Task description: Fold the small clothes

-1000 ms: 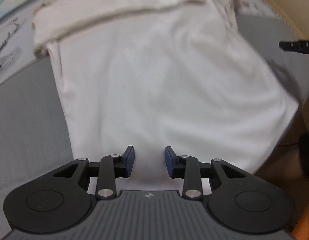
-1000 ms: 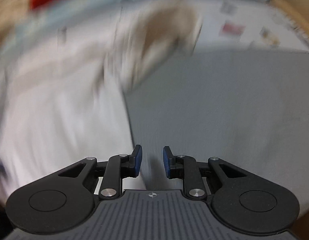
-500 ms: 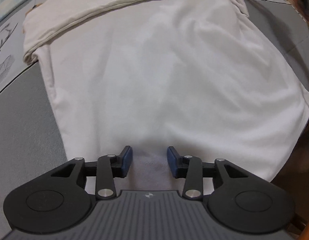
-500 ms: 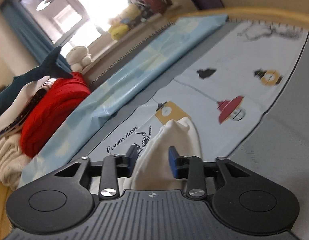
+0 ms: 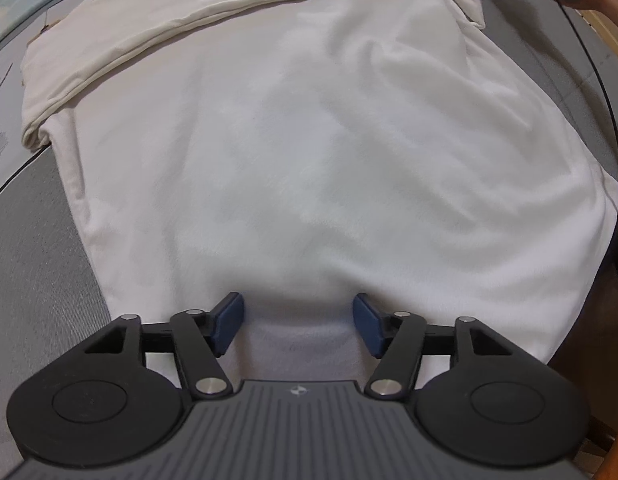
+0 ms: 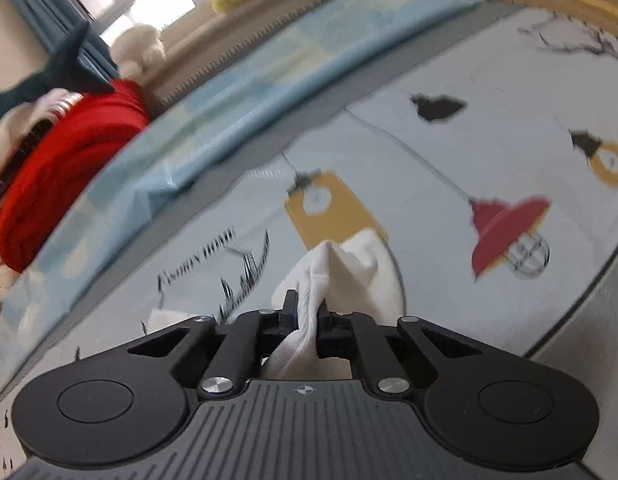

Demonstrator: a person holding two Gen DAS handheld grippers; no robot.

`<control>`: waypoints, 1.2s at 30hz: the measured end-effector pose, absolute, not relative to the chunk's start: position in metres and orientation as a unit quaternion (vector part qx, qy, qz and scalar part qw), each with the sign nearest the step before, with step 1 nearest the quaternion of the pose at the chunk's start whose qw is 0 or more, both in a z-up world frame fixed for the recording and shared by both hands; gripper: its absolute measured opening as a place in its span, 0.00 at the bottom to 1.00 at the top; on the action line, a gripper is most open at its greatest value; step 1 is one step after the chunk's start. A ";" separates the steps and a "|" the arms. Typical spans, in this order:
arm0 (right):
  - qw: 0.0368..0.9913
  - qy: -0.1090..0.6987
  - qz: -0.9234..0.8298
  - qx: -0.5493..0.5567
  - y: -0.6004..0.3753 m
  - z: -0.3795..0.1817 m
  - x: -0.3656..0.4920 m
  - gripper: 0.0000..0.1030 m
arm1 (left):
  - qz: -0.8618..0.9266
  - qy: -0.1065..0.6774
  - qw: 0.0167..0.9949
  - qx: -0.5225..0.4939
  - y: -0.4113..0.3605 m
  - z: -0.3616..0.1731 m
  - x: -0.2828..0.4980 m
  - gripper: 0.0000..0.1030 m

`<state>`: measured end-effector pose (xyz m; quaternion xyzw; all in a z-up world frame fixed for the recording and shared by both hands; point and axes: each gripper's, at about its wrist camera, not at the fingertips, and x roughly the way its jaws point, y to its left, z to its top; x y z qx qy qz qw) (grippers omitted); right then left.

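Cloth of the white cotton shirt [image 6: 309,312] bunches in our clamped right gripper [image 6: 307,320], ready for folding. Our left gripper [image 5: 297,320] is opening, empty, pads straddling the hem just ahead to release it flat.

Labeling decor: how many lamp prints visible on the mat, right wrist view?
3. Red lamp right of centre, yellow lamp at right edge, black lamp above; the cloth may hide others.

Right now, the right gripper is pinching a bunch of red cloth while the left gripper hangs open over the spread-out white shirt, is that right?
Not quite: the cloth is white, not red. The right wrist view shows the right gripper shut on a bunched fold of the white shirt; the red fabric lies far off at the side. The rest holds: the left gripper, its jaws opening, hangs over the shirt with nothing pinched.
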<state>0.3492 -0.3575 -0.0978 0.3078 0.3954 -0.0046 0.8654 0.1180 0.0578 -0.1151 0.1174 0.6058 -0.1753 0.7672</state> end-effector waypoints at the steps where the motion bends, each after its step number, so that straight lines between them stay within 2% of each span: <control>1: 0.876 0.372 -0.010 0.307 -0.364 -0.090 0.344 0.05 | -0.176 0.606 0.767 0.117 0.057 -0.116 0.119 0.67; 6: 0.930 0.128 -0.108 0.327 -0.425 -0.031 0.282 0.05 | -0.181 0.603 0.767 0.122 0.054 -0.118 0.122 0.73; 8: 0.923 0.088 -0.199 0.318 -0.449 -0.029 0.256 0.05 | -0.182 0.603 0.767 0.123 0.053 -0.119 0.122 0.74; 10: 0.902 0.120 -0.270 0.314 -0.472 -0.051 0.243 0.05 | -0.183 0.602 0.767 0.124 0.052 -0.120 0.123 0.74; 14: 0.831 0.251 -0.347 0.356 -0.516 -0.128 0.224 0.05 | -0.180 0.602 0.768 0.126 0.050 -0.119 0.122 0.76; 16: 0.803 0.266 -0.364 0.390 -0.534 -0.149 0.208 0.05 | -0.179 0.602 0.768 0.126 0.051 -0.118 0.121 0.77; 20: 0.807 0.216 -0.347 0.426 -0.558 -0.148 0.191 0.03 | -0.179 0.602 0.768 0.126 0.049 -0.117 0.120 0.77; 23: 0.830 0.167 -0.344 0.406 -0.568 -0.142 0.184 0.03 | -0.179 0.602 0.768 0.125 0.049 -0.119 0.120 0.77; 26: 0.788 0.235 -0.394 0.412 -0.580 -0.160 0.185 0.04 | -0.179 0.602 0.768 0.126 0.048 -0.119 0.120 0.77; 28: 0.781 0.232 -0.395 0.425 -0.578 -0.167 0.177 0.04 | -0.179 0.602 0.767 0.126 0.048 -0.119 0.120 0.77; 31: 0.790 0.246 -0.388 0.406 -0.576 -0.160 0.187 0.11 | -0.178 0.603 0.768 0.127 0.047 -0.118 0.120 0.78; 33: 0.793 0.229 -0.373 0.424 -0.581 -0.160 0.182 0.03 | -0.178 0.602 0.768 0.126 0.047 -0.117 0.120 0.78; 36: 0.836 0.129 -0.332 0.418 -0.586 -0.141 0.171 0.03 | -0.178 0.602 0.768 0.125 0.047 -0.117 0.119 0.78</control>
